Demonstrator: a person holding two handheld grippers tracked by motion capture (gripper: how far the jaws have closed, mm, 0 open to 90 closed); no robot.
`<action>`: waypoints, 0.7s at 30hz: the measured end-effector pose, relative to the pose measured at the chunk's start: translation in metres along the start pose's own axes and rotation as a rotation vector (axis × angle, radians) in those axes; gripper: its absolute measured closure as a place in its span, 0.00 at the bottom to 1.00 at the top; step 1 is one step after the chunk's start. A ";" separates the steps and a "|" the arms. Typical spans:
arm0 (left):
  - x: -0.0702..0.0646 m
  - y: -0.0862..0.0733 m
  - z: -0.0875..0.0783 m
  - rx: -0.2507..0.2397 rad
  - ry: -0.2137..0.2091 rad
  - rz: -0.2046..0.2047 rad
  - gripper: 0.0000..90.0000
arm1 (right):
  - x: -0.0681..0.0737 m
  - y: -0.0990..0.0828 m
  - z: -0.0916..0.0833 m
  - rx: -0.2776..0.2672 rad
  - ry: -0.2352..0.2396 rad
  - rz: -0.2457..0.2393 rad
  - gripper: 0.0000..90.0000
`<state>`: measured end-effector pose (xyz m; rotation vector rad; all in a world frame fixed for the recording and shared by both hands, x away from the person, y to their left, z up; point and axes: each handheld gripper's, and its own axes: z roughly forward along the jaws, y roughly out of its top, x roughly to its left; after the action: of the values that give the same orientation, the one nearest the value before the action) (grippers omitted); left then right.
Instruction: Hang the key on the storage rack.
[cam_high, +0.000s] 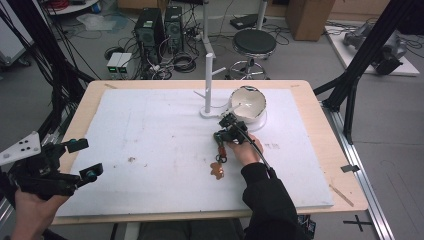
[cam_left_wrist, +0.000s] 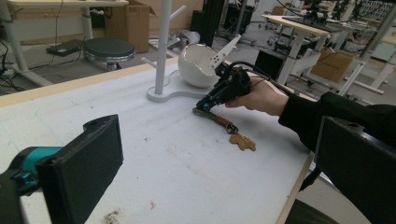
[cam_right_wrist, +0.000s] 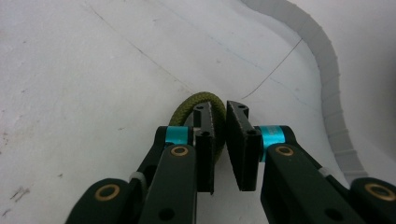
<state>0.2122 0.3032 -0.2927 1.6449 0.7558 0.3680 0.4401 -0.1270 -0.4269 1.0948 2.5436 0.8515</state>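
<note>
A keychain lies near the middle of the white board: an olive green cord loop (cam_right_wrist: 189, 104), a metal ring, and a brown bear-shaped charm (cam_high: 216, 170) (cam_left_wrist: 242, 141). My right gripper (cam_high: 220, 136) (cam_left_wrist: 201, 106) (cam_right_wrist: 219, 111) points down at the board, its jaws shut on the green cord loop, which curls out past the left pad. The charm rests flat on the board, nearer the person. My left gripper (cam_high: 84, 159) (cam_left_wrist: 217, 154) hovers at the board's left edge, jaws wide open with nothing between them.
A white peg stand (cam_high: 208, 85) (cam_left_wrist: 162, 51) rises just beyond the right gripper, with a white bowl (cam_high: 248, 102) (cam_left_wrist: 198, 65) tipped on its side beside it. The stand's base edge (cam_right_wrist: 327, 70) curves close to the jaws. The white board (cam_high: 150, 150) carries brown smudges.
</note>
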 end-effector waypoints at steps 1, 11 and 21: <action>-0.001 0.000 0.001 0.012 0.014 0.004 0.02 | 0.000 0.000 0.000 0.000 0.001 -0.009 0.92; 0.001 -0.001 0.001 0.011 0.013 -0.006 0.02 | -0.005 0.002 -0.014 -0.069 0.017 0.015 0.93; 0.000 0.000 0.002 0.014 0.014 -0.005 0.02 | -0.008 0.007 -0.070 -0.271 0.035 0.060 0.94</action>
<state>0.2136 0.3016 -0.2934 1.6552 0.7744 0.3718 0.4195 -0.1581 -0.3668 1.0816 2.3434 1.1993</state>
